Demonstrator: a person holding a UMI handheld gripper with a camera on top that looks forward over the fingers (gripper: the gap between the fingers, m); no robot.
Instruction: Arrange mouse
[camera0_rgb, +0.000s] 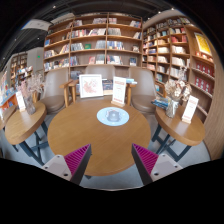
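Gripper (111, 158) fingers stand wide apart, holding nothing, above the round wooden table (75, 135). Beyond them the mouse (113, 116) lies on a pale round mat (102, 118); its heading is unclear.

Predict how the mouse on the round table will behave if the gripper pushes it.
The mouse looks low and flat, so it should probably slide, not tip. It sits on a thin mat that may shift with it on the smooth table. The open gripper is well short of it.
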